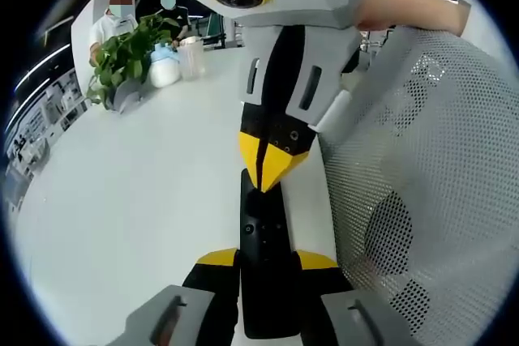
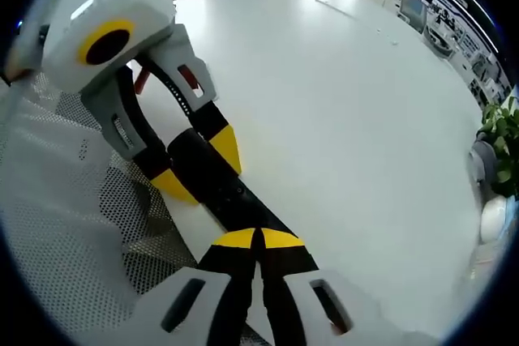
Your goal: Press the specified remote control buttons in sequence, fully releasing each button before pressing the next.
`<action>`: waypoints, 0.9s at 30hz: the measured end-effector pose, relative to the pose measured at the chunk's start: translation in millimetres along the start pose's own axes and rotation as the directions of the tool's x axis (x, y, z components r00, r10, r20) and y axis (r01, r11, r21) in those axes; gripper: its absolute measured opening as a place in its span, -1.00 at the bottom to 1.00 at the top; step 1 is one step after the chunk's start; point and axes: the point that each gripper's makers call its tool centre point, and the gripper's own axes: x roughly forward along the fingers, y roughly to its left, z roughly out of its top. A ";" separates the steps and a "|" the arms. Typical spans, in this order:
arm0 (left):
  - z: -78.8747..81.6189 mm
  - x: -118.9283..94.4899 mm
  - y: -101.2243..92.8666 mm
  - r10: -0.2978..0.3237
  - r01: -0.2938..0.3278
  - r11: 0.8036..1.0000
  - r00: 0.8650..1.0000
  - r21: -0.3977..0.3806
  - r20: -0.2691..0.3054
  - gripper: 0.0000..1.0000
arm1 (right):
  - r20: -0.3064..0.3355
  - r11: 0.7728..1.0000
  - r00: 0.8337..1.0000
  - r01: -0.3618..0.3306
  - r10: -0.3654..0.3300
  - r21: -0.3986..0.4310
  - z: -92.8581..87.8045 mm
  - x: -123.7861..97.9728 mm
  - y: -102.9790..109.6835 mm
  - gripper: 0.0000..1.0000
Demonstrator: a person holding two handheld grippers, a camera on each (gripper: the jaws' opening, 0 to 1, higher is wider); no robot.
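Note:
A slim black remote control (image 1: 261,224) lies lengthwise near the edge of the white table (image 1: 146,184). My left gripper (image 1: 266,258) is shut on its near end, one yellow-tipped jaw on each side. My right gripper (image 1: 268,169) comes down from above with its yellow tips shut together, resting on the remote's upper face. In the right gripper view, the shut right gripper (image 2: 259,238) touches the remote (image 2: 235,196). Further up, the left gripper (image 2: 199,166) clamps the remote from both sides. The button under the tips is hidden.
A white mesh chair back (image 1: 422,160) stands right beside the remote at the table edge, also seen as the chair back (image 2: 65,200). A potted plant (image 1: 122,58), a white bottle (image 1: 165,69) and a clear cup (image 1: 192,58) sit at the far end, with people behind.

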 end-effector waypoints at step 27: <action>-0.6 0.3 0.6 -0.003 0.003 1.000 1.000 0.003 -0.001 -0.49 | -0.084 0.999 0.995 0.045 -0.047 -0.028 1.1 2.7 0.3 -1.00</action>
